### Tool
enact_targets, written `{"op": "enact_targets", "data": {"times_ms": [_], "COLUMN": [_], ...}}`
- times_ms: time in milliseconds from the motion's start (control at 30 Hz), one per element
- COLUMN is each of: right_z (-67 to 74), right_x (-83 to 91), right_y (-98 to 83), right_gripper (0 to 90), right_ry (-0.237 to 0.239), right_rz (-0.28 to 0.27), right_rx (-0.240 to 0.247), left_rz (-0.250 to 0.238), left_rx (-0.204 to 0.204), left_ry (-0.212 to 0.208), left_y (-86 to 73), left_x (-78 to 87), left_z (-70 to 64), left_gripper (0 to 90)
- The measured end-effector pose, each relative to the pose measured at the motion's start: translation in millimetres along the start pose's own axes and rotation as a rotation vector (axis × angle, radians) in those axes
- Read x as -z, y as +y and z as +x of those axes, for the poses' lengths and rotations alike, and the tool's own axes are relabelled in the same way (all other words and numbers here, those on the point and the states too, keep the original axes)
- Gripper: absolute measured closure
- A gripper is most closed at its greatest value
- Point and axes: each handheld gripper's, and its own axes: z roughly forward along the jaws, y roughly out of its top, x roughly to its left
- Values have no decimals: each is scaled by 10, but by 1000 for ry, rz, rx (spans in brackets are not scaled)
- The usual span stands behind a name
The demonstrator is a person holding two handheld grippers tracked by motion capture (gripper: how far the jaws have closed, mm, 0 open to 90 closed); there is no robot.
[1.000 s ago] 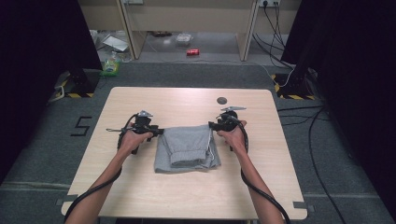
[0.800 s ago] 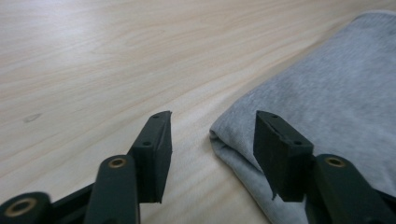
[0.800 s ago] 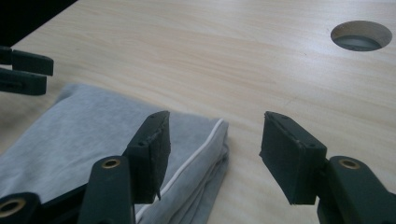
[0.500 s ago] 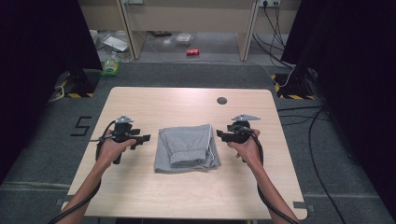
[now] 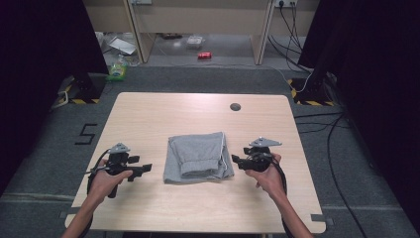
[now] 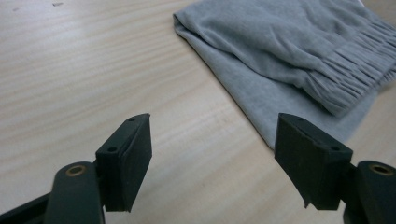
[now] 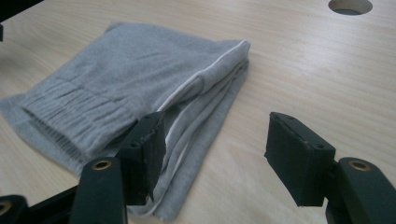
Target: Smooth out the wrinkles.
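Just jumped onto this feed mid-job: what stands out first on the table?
A folded grey garment lies at the middle of the light wooden table, its ribbed band toward the person. The left gripper and right gripper flank it, each held low with jaws apart and holding nothing. A round hole sits in the tabletop beyond the garment.

Folded garment (image 5: 198,157): grey with 1 white stripe. Table (image 5: 163,111): light wood grain. Gripper jaws: black.
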Motion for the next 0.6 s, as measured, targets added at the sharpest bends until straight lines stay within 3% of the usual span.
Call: {"op": "enact_targets", "data": {"times_ms": [400, 600], "right_z": [82, 164], "right_x": [223, 294], "right_y": [-364, -537], "right_gripper": [351, 318], "right_ry": [-8, -28], "right_rz": [32, 76], "right_rx": [10, 35], "left_rz": [18, 28], "left_rx": [-21, -33], "left_ry": [-38, -16], "left_y": [-376, -543], "left_x": [87, 150], "left_z": [-210, -262], "left_gripper": [232, 185]}}
